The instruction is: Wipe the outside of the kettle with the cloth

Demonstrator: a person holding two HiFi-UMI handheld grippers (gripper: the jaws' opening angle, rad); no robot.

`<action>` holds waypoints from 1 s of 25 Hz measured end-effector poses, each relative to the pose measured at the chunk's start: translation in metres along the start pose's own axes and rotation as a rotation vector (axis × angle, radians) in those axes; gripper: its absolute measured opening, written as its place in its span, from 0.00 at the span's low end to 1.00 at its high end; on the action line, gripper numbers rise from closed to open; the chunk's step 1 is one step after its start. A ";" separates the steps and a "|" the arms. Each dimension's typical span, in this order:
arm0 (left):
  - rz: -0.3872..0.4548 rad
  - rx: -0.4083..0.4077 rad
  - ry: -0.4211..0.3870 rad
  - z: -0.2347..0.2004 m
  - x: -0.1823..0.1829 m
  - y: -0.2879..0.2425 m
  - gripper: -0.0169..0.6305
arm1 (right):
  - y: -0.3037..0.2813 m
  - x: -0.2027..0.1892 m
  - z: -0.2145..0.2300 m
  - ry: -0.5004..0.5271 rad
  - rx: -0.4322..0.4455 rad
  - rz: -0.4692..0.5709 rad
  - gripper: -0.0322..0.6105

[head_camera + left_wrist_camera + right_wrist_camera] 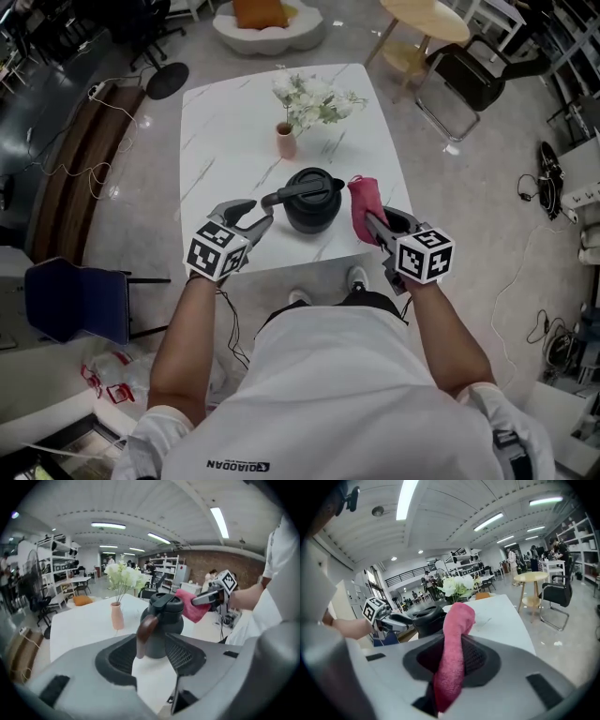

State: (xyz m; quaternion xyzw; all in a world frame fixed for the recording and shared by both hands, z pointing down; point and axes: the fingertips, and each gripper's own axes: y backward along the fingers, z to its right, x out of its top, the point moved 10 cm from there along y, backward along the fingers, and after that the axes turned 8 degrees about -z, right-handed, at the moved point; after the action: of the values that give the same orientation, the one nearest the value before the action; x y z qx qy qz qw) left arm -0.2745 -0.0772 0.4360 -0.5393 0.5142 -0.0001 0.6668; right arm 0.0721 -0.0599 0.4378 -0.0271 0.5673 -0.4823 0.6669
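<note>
A black kettle stands near the front edge of the white marble table, its brown-tipped handle pointing left. My left gripper is open at that handle. In the left gripper view the handle stands between the spread jaws with a gap on each side. My right gripper is shut on a pink cloth, which sticks up just right of the kettle and close to its side. In the right gripper view the cloth runs up out of the jaws, with the kettle behind it.
A pink vase of white flowers stands behind the kettle. A blue chair sits left of me, with a black chair and a round wooden table at the far right. Cables lie on the floor.
</note>
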 end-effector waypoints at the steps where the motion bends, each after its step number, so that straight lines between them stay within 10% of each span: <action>1: 0.036 0.003 0.061 0.007 -0.007 0.001 0.32 | 0.000 -0.001 -0.001 -0.001 0.003 0.009 0.20; 12: 0.226 0.116 0.437 0.089 -0.039 0.012 0.03 | 0.024 -0.001 -0.004 0.063 0.084 0.020 0.20; 25: 0.234 0.274 0.315 0.168 -0.017 0.007 0.03 | 0.073 -0.018 0.005 0.150 0.192 0.028 0.20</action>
State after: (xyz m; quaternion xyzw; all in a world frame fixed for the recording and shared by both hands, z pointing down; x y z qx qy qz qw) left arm -0.1716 0.0562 0.4238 -0.3736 0.6662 -0.0769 0.6408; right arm 0.1228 -0.0118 0.4107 0.0809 0.5670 -0.5260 0.6287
